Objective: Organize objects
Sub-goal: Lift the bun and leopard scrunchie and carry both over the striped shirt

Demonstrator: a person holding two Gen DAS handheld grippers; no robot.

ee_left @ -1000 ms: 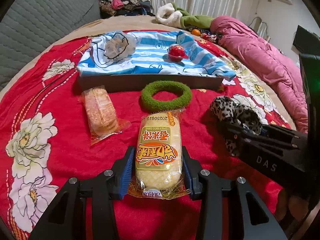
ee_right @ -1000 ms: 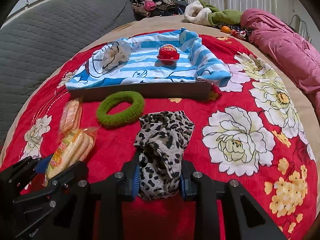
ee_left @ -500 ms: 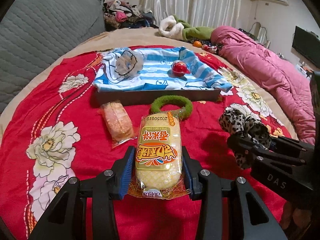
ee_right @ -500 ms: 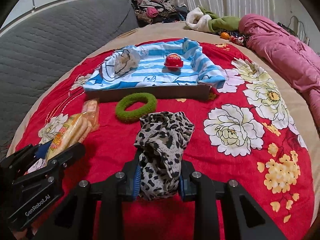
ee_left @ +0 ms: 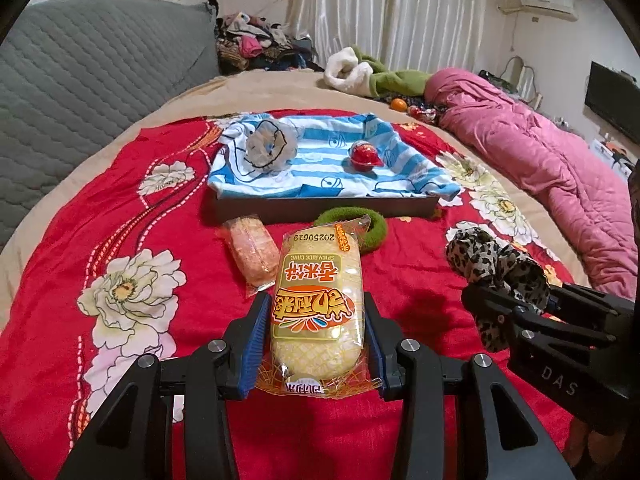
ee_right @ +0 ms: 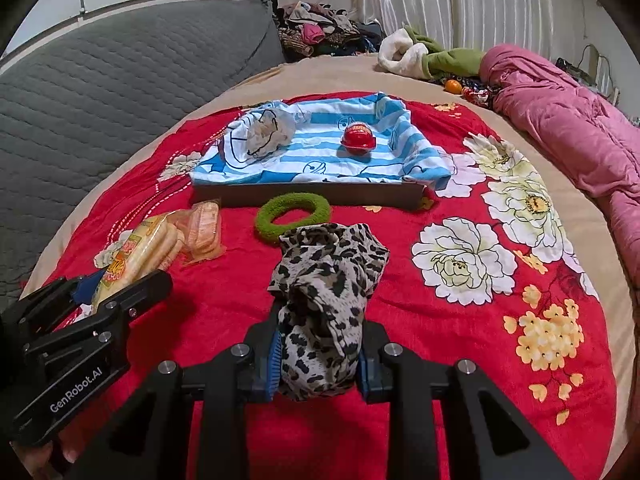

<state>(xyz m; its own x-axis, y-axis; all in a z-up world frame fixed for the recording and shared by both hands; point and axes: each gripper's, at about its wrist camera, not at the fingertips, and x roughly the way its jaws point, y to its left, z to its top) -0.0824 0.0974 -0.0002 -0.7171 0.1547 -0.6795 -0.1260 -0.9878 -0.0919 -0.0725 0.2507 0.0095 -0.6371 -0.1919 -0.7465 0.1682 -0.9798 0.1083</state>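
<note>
— Rice-cake packet (ee_left: 318,308) first, since that's what the left gripper (ee_left: 316,344) has: the blue pads are pressed against both long sides of it, down near its bottom end. It's off the red flowered blanket (ee_left: 120,208), I'd say, carried a little above it.

— And the other hand?

— The right gripper (ee_right: 318,354) is closed around a bunched leopard-print cloth (ee_right: 326,280), which stands up out of the jaws in a floppy heap.

— So how much of the tidying is done?

— Partly, by my reckoning. The shallow dark tray (ee_left: 320,204), lined with a blue striped cloth (ee_left: 320,160), already has a crumpled pale bundle (ee_left: 268,146) and a little red toy helmet (ee_left: 365,155) in it. If the tray is where things belong, two are in, two are in hand, and two are left on the blanket: the green fuzzy ring (ee_right: 294,216) just in front of the tray, and a smaller orange snack packet (ee_left: 252,250) near it.

— Which way does the packet point?

— Its long axis runs straight out along the fingers, away from the holder and toward the tray. The far end, with the printed date, sits in front of the ring in the left view. The print reads upside down from behind, so its top faces the holder.

— Any trouble ahead?

— It's gripped at one end, so the free end might droop or swing when lowered.
</note>
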